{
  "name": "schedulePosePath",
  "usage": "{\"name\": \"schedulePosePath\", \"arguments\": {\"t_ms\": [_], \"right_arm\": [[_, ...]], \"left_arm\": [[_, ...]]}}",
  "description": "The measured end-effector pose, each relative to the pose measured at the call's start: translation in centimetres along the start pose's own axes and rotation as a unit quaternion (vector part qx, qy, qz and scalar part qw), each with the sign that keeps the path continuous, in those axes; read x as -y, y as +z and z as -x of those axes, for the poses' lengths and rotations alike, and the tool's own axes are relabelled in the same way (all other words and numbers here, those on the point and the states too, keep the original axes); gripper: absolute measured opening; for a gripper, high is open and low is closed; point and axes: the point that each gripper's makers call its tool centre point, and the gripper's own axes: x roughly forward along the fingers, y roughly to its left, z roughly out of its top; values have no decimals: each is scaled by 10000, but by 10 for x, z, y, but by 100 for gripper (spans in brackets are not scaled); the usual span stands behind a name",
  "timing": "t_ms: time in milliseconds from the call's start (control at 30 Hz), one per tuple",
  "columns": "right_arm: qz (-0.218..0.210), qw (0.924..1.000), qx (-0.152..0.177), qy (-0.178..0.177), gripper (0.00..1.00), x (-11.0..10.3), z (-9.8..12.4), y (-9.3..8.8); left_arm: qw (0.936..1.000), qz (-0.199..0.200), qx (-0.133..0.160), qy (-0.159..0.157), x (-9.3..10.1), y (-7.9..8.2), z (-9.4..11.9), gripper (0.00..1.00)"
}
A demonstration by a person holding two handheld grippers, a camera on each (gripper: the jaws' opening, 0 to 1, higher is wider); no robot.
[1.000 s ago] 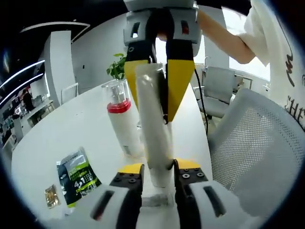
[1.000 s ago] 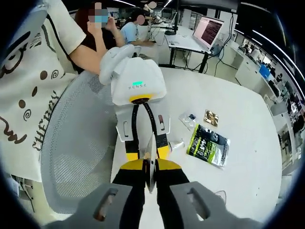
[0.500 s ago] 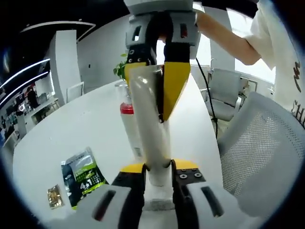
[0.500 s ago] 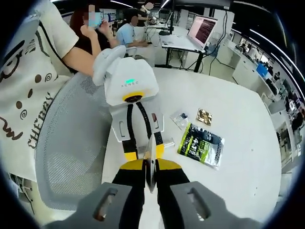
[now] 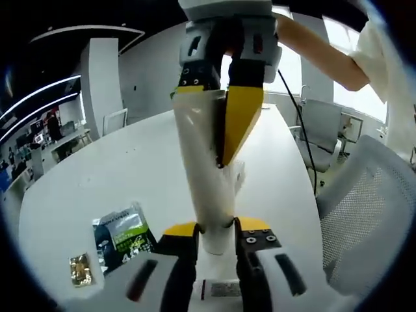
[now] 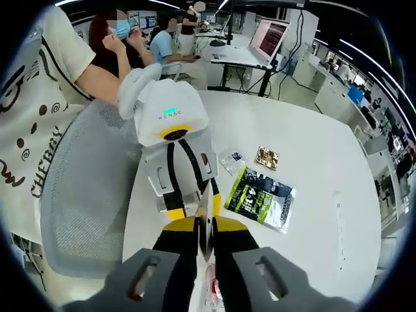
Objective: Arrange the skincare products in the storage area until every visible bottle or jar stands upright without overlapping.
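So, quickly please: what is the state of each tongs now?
Left tongs: shut on the white plastic tube.
Right tongs: shut on the same tube's flat end.

tube between both hand-held grippers

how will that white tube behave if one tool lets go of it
The white tube is pinched at its cap end by the left tool and at its flat crimped end by the right tool. It looks soft and light, so it would probably sag or swing. Its narrow cap makes it likely to tip when stood.
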Motion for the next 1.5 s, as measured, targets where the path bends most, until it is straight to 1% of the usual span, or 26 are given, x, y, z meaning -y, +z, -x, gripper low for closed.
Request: {"name": "schedulePosePath", "arguments": {"t_ms": [167,267,467,667,733,1167,1333,1500], "right_arm": [[61,10000,-75,6,9,4,1,-2],[204,9993,-307,6,10,5,3,-8],[123,9993,-358,33,8,10,11,-8],[49,9978,-642,131,7,12,15,-10],[55,9975,-692,139,7,12,16,-11],[84,9973,-717,129,7,15,17,-15],[92,9973,-721,121,7,15,17,-15],[61,9976,-684,129,13,13,16,-14]], "left_arm": [[10000,17,10,-11,-3,3,-4,25],[10000,21,15,-56,-4,4,-6,25],[10000,-16,15,-92,-5,5,-9,25],[9999,-13,19,-131,-8,7,-13,25],[9999,-33,19,-135,-8,8,-14,25],[9999,7,55,-108,-10,10,-17,25],[9999,-100,58,-115,-9,10,-18,25],[9998,-163,53,-57,-9,11,-17,25]]}}
